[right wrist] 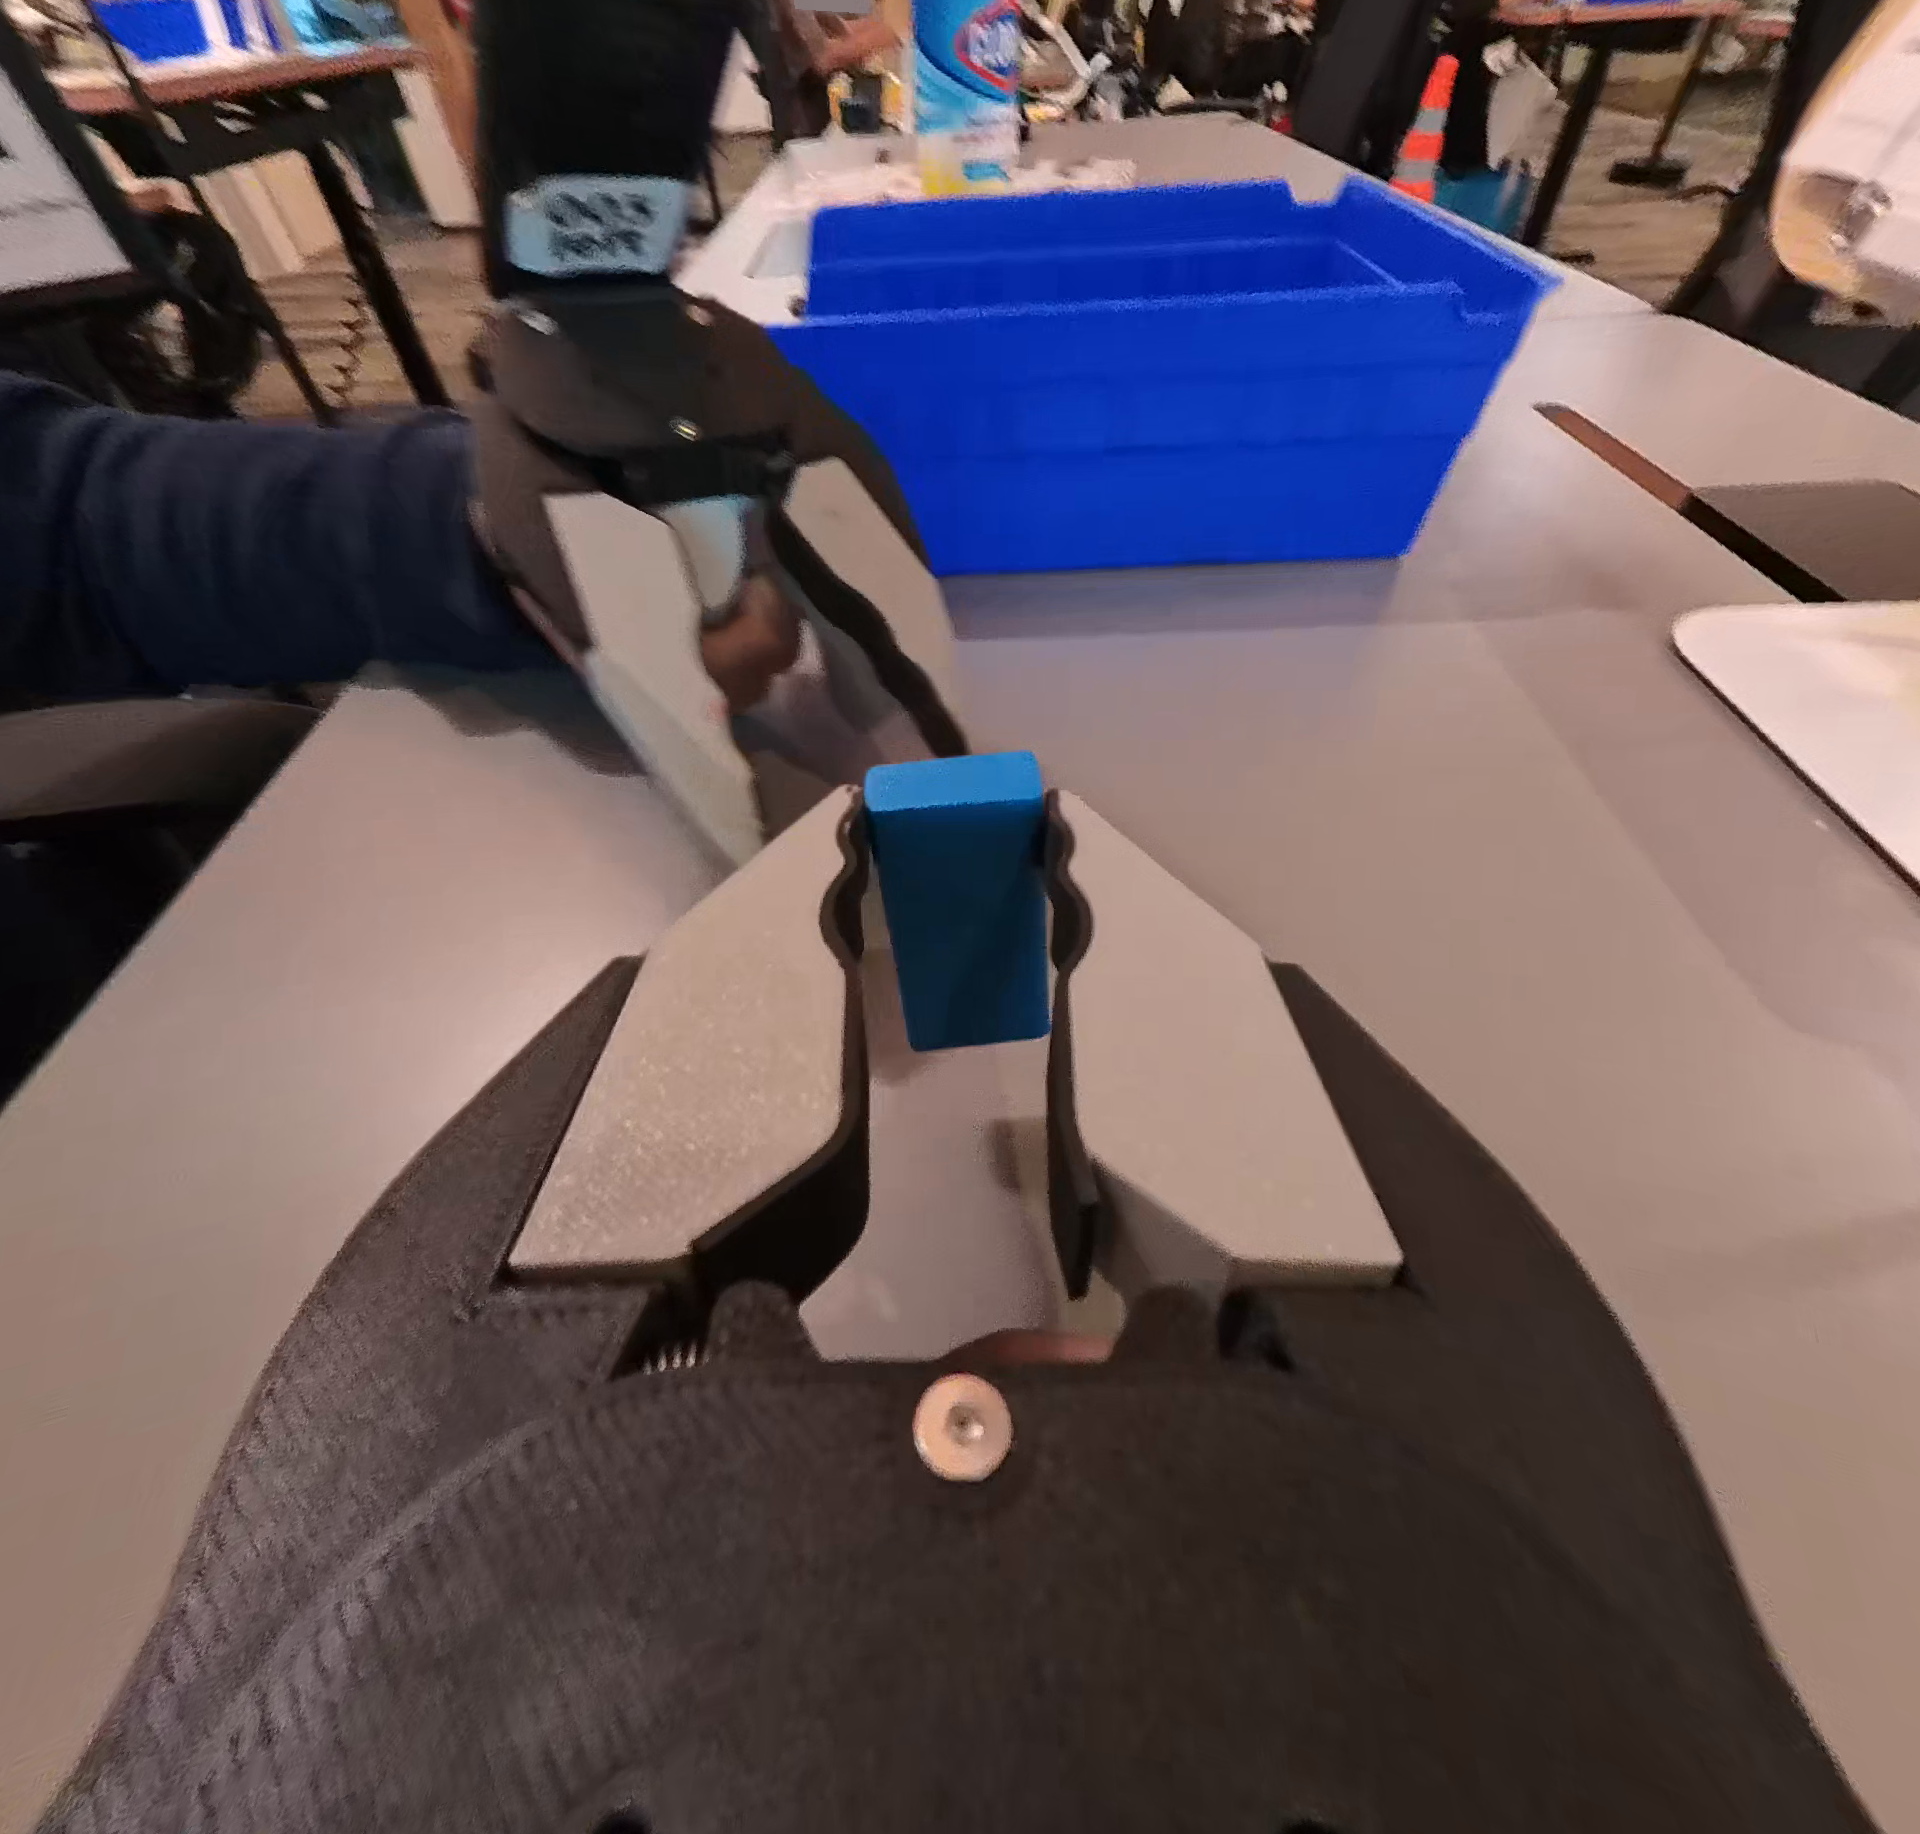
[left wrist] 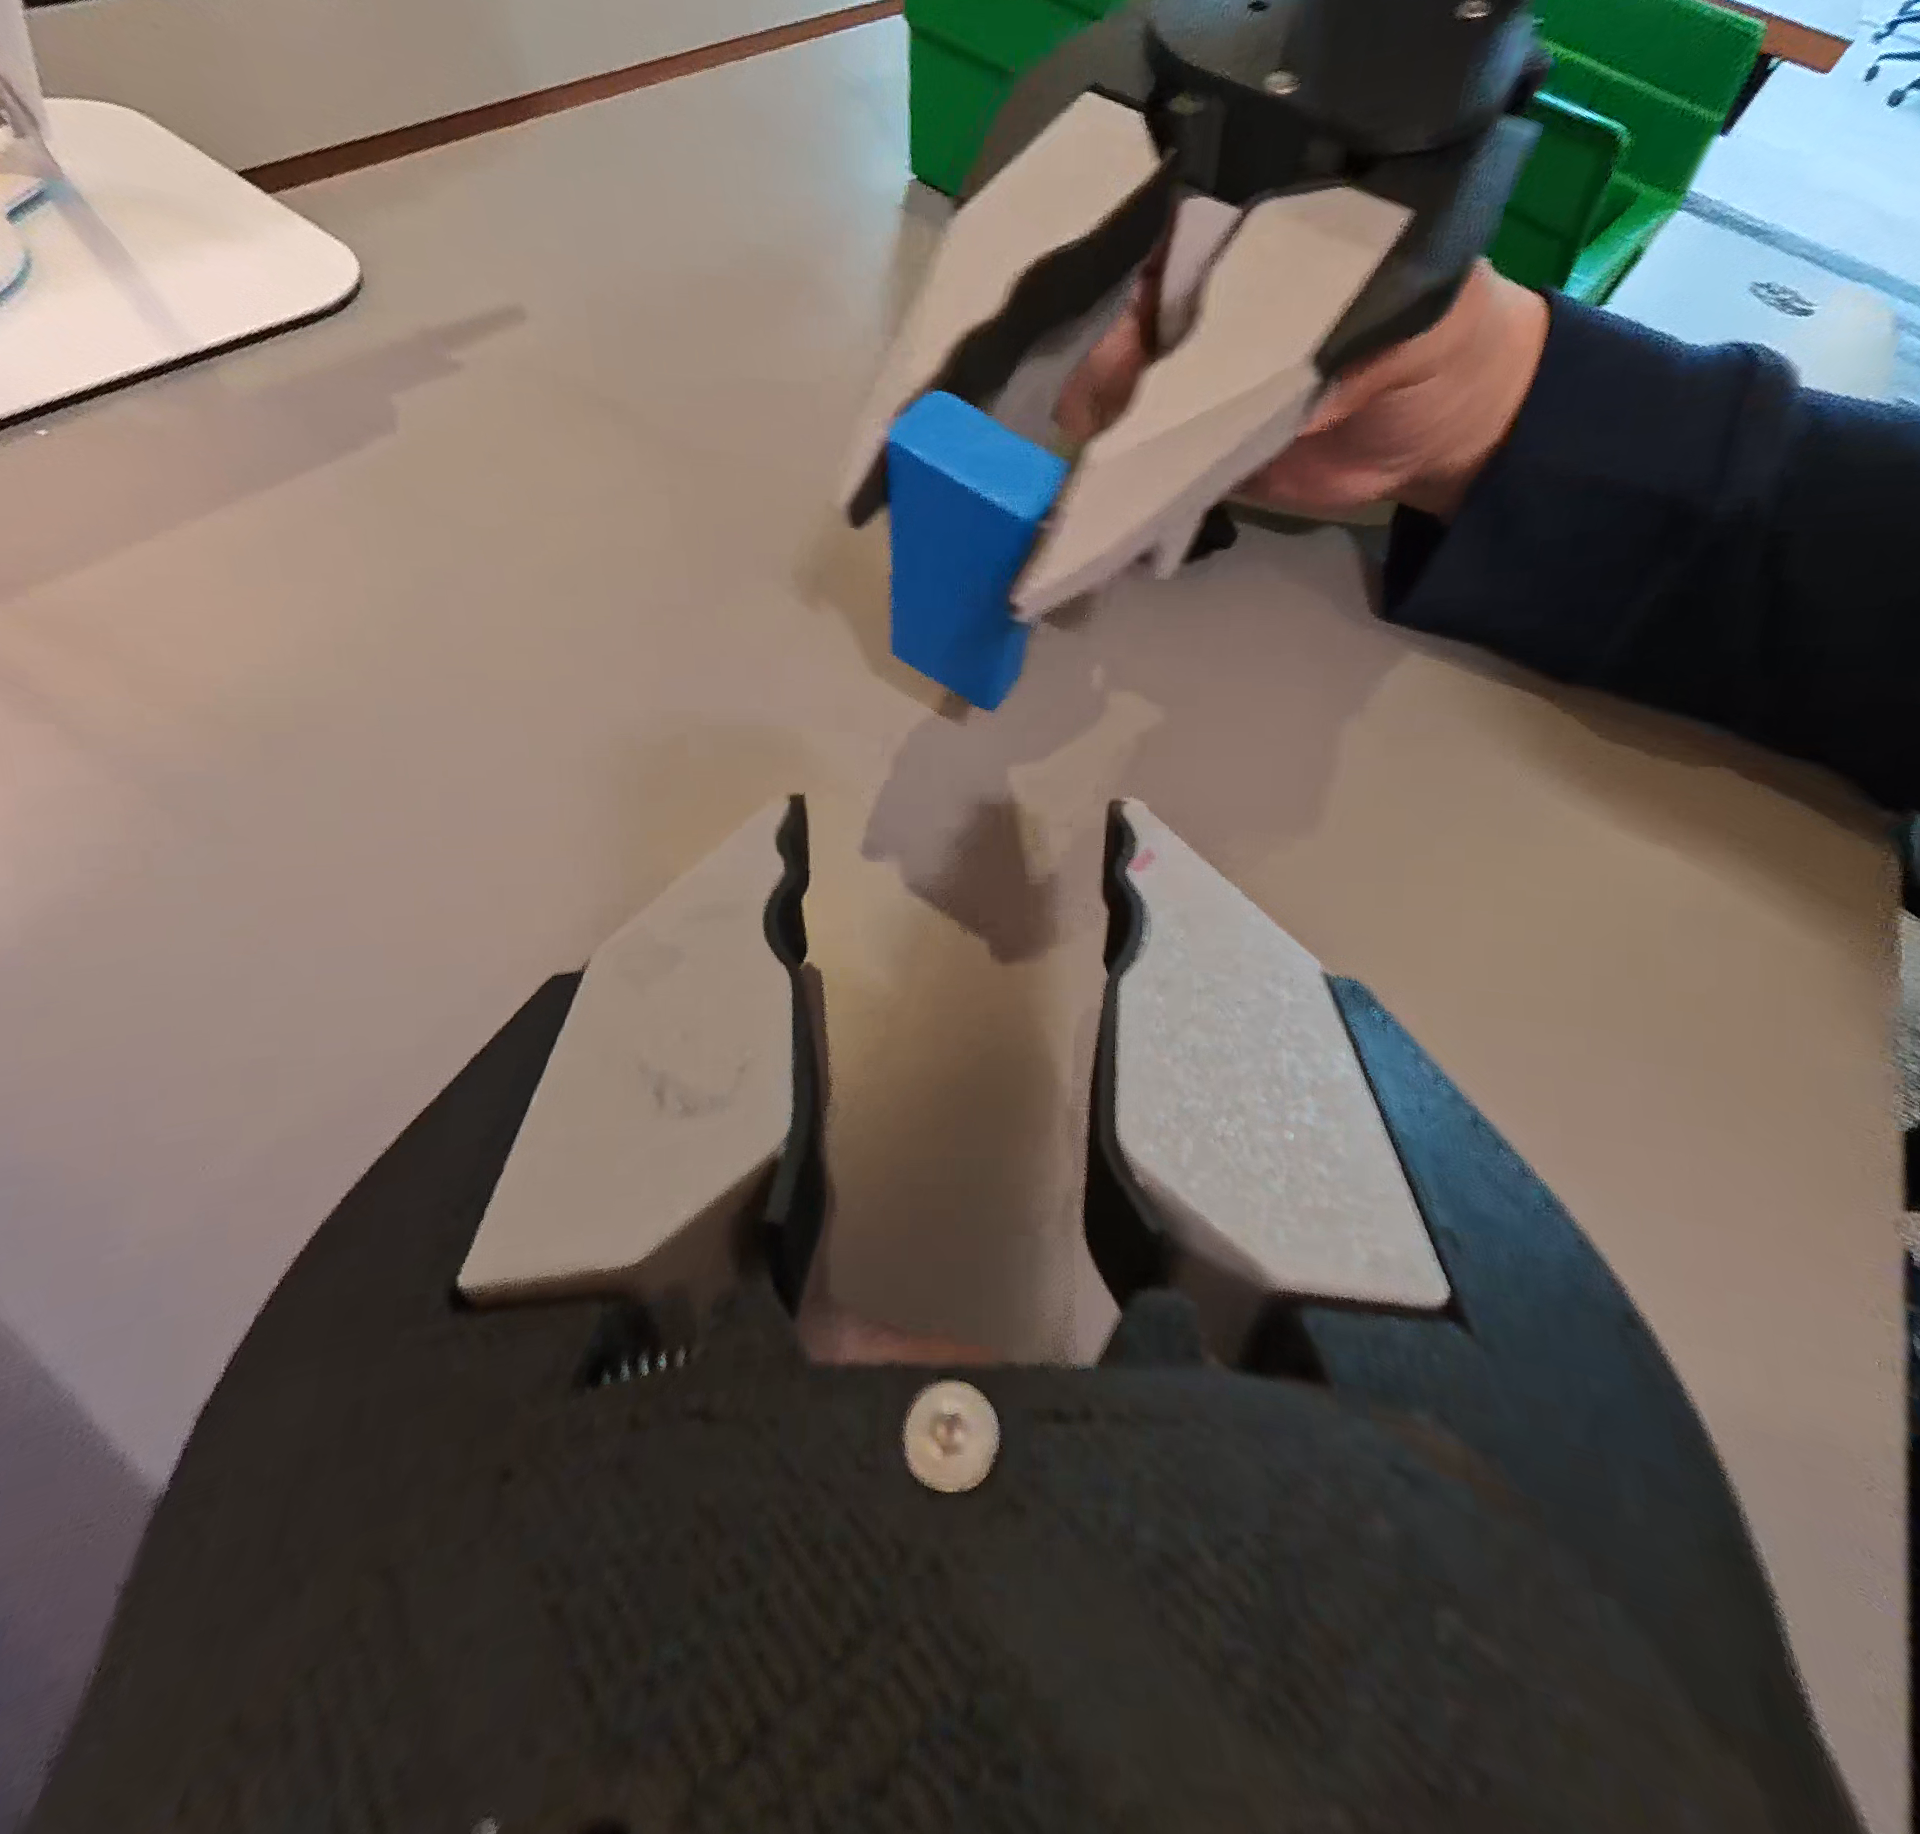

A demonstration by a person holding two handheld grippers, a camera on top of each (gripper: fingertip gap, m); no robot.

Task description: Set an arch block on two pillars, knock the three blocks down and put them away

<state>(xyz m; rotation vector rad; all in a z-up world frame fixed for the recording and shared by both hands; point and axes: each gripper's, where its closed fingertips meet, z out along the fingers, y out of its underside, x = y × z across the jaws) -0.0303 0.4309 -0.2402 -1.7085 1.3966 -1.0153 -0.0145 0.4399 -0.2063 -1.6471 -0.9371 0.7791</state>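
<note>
Right gripper [right wrist: 956, 828] clamps a blue block [right wrist: 961, 911] mid-frame above the surface [right wrist: 1455, 849], left gripper [left wrist: 956, 849] open and empty; no pillars or arch visible, so progress unclear.

Blue rectangular block [right wrist: 961, 911], upright, clamped above the table [right wrist: 1351, 797].

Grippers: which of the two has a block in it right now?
The right gripper: its fingertips clamp the blue block above the table. The left gripper is open with only bare tabletop between its fingers.
</note>
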